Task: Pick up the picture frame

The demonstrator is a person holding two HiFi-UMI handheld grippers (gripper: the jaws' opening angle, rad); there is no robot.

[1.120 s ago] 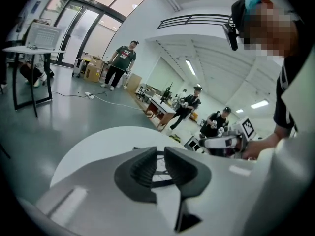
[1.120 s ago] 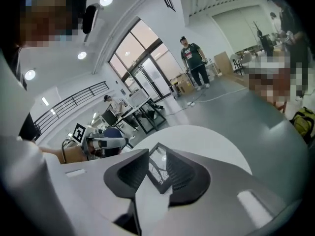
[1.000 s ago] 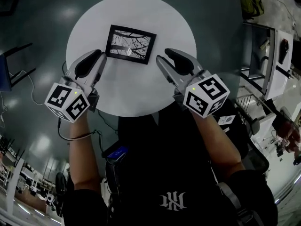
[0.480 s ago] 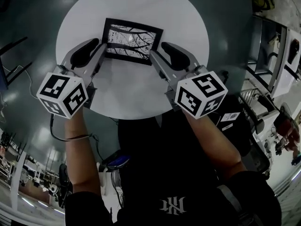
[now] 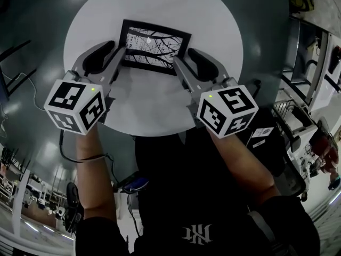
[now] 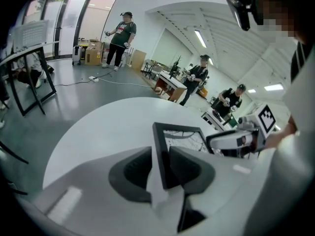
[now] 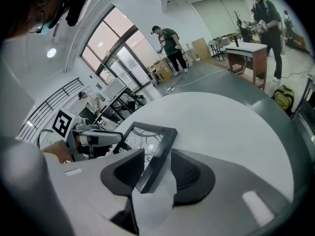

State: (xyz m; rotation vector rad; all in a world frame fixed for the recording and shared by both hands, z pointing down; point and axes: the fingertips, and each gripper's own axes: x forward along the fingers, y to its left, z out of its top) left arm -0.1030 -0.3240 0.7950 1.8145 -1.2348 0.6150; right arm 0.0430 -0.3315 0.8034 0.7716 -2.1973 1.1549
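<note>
The black rectangular picture frame [image 5: 154,47] lies flat near the centre of the round white table [image 5: 160,4]. Left gripper [image 5: 113,55]: jaws apart, having just been opening, with the frame's left edge between them. Right gripper [image 5: 187,62]: jaws apart, having just been opening, with the frame's right edge between them.

Round white tabletop [image 5: 154,103], black picture frame [image 5: 154,46] lying flat on it. My left gripper [image 5: 116,49] straddles the frame's left edge, and my right gripper [image 5: 184,57] straddles its right edge. Both pairs of jaws stand apart and have just been opening, a frame edge between each.
</note>
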